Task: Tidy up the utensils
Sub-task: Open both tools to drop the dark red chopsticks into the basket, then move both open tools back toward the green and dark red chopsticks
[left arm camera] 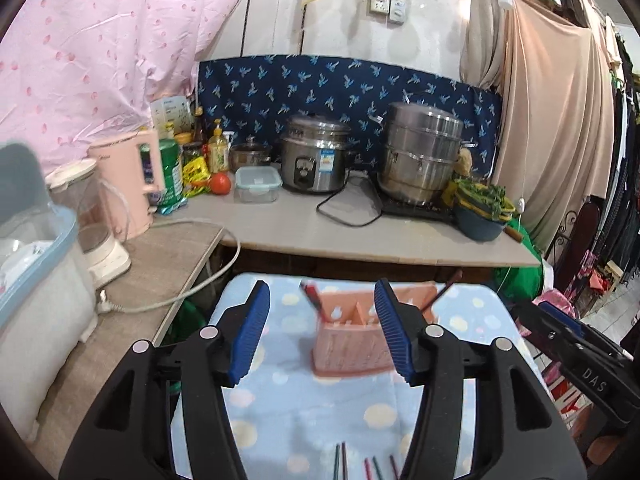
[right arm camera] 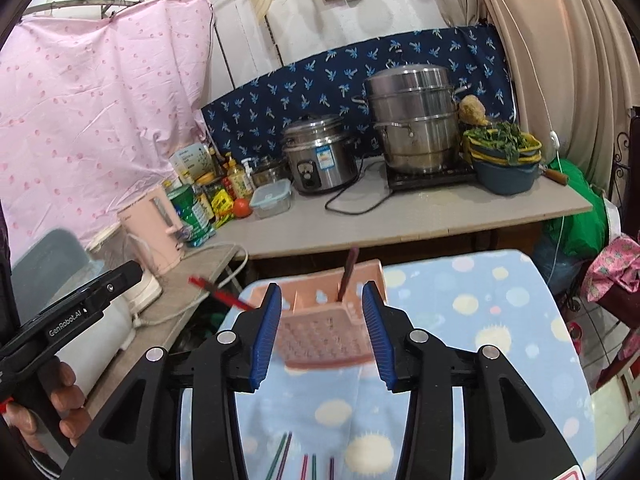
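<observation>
Lying nearest on the dotted blue blanket (left arm camera: 304, 412) that covers the bench are several loose chopsticks (left arm camera: 370, 466), red and green, side by side at the bottom edge of both wrist views. Above them the left gripper (left arm camera: 322, 330) stands with its jaws spread and nothing between the blue pads; the right gripper (right arm camera: 320, 330) is likewise released and empty. A hand (right arm camera: 48, 404) grips the handle of the left tool at the left edge of the right wrist view.

Just beyond both sets of jaws, upright on the blanket, sits the pink utensil holder (left arm camera: 352, 344), blurred, with divided compartments. A red chopstick (right arm camera: 218, 292) leans out of its left side and a darker one (right arm camera: 347, 276) stands in a compartment further right.

Farther back a grey counter (left arm camera: 360, 236) carries a clear lidded container (left arm camera: 256, 184), a tomato (left arm camera: 220, 183), a pink kettle (left arm camera: 128, 184), a rice cooker (left arm camera: 314, 160), a tall steel steamer (left arm camera: 420, 152) and a bowl of greens (left arm camera: 480, 208), against a dark blue patterned cloth (left arm camera: 320, 84).
</observation>
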`<action>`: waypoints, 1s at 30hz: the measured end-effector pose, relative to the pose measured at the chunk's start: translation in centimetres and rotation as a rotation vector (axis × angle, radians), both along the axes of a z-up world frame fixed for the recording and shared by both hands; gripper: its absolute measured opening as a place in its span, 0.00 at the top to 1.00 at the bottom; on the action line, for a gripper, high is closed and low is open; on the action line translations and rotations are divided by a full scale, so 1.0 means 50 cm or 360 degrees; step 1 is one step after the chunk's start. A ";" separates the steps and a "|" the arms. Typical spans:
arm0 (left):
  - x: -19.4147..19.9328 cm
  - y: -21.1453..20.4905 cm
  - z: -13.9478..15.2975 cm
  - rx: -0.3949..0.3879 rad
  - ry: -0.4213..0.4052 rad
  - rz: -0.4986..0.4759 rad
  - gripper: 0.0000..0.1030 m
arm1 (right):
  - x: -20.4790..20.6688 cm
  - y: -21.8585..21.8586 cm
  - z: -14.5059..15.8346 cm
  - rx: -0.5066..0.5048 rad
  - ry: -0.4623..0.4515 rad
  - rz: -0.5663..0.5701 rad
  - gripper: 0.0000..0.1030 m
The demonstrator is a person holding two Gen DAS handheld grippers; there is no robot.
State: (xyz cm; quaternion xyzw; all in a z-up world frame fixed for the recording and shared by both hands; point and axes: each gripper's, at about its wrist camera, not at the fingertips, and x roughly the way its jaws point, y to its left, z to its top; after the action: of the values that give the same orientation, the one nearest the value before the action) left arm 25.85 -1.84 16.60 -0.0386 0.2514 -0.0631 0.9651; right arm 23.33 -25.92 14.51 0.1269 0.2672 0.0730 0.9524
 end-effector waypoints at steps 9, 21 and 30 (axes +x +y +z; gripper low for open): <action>-0.122 0.032 -0.114 0.0031 0.0169 0.0032 0.50 | -0.156 0.010 -0.101 -0.0064 0.0177 0.0038 0.60; -0.267 0.041 -0.293 0.0100 0.0449 -0.0035 0.50 | -0.325 0.056 -0.265 -0.0252 0.0399 0.0066 0.60; -0.324 0.037 -0.381 0.0116 0.0585 -0.0070 0.50 | -0.366 0.085 -0.360 -0.0290 0.0541 0.0091 0.60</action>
State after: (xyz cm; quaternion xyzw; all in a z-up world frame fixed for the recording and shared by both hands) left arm 9.65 0.01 -2.46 -0.0089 0.4262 -0.0668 0.9021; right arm 5.01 -21.66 -3.50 0.0431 0.4333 0.0532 0.8986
